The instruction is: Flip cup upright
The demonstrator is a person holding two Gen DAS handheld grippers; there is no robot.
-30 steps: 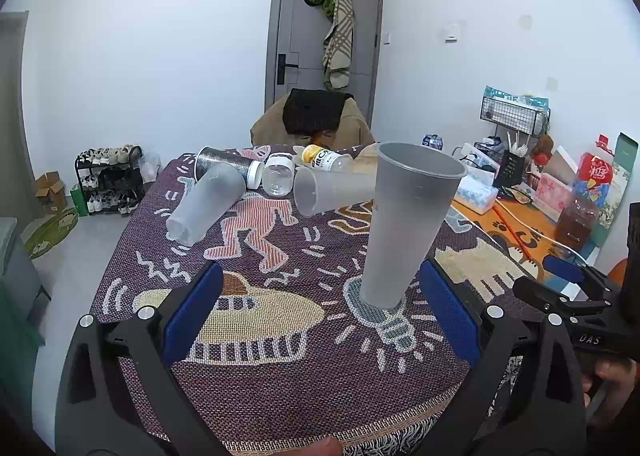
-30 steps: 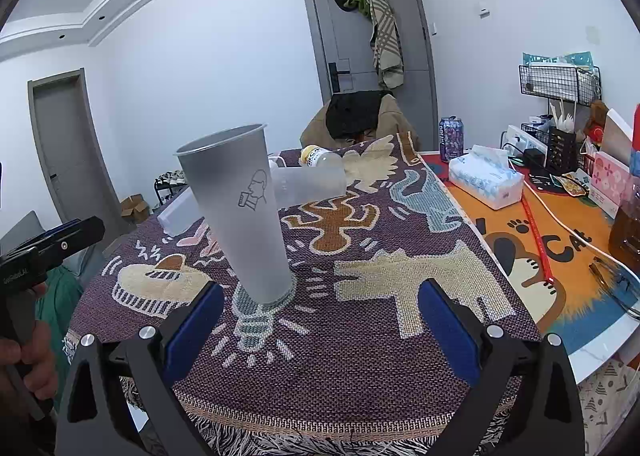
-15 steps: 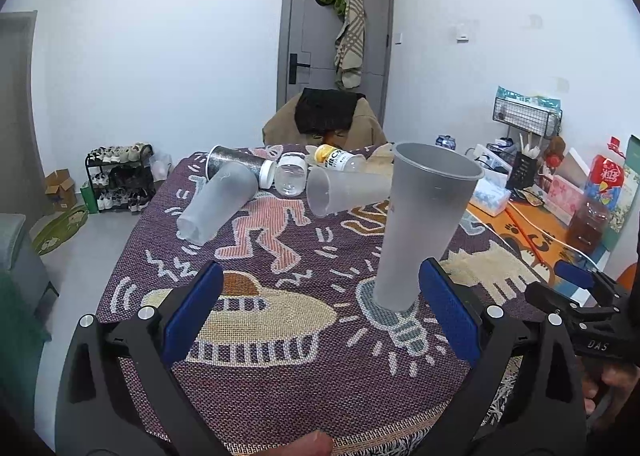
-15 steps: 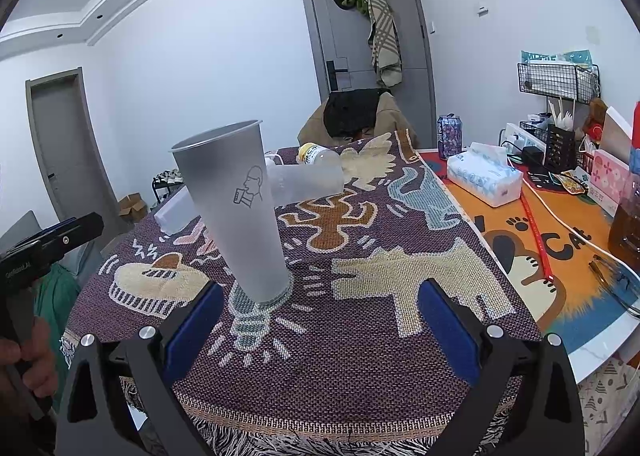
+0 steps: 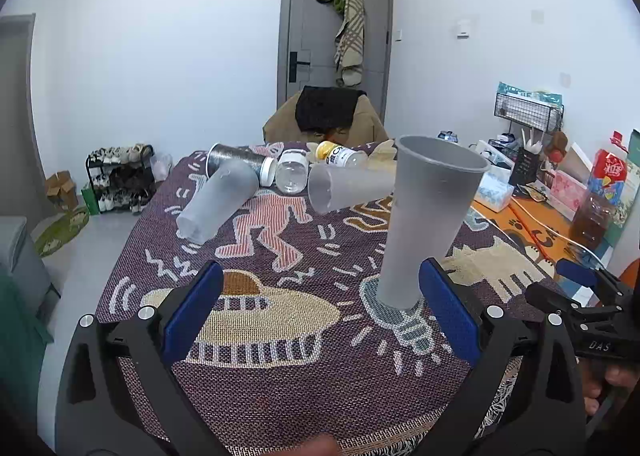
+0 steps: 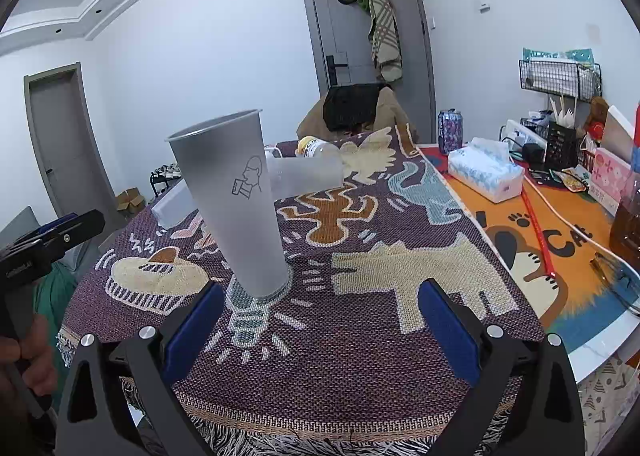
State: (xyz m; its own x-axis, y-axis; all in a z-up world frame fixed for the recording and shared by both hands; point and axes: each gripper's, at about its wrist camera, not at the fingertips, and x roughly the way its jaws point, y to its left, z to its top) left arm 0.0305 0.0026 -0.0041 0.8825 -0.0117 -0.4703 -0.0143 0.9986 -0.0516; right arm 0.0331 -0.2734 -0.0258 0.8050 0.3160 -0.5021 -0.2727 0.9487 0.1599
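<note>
Standing upright on the bench (image 5: 280,384), the cup (image 5: 426,224) is seen ungripped; left gripper (image 5: 320,316) and right gripper (image 6: 316,320) spread, second cup (image 6: 176,202) half hidden.

Cup (image 6: 236,212) upright on the cloth (image 6: 360,320) — mouth up, untouched. Right gripper (image 6: 316,320) spread wide, empty. 2 more cups (image 6: 306,176) lying behind — tissue box (image 6: 486,174) right.

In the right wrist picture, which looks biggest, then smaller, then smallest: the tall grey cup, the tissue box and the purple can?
As they look in that view:
1. tall grey cup, standing upright, though it is also nearest the camera
2. tissue box
3. purple can, smallest, but farthest back, so its true size is unsure
</note>
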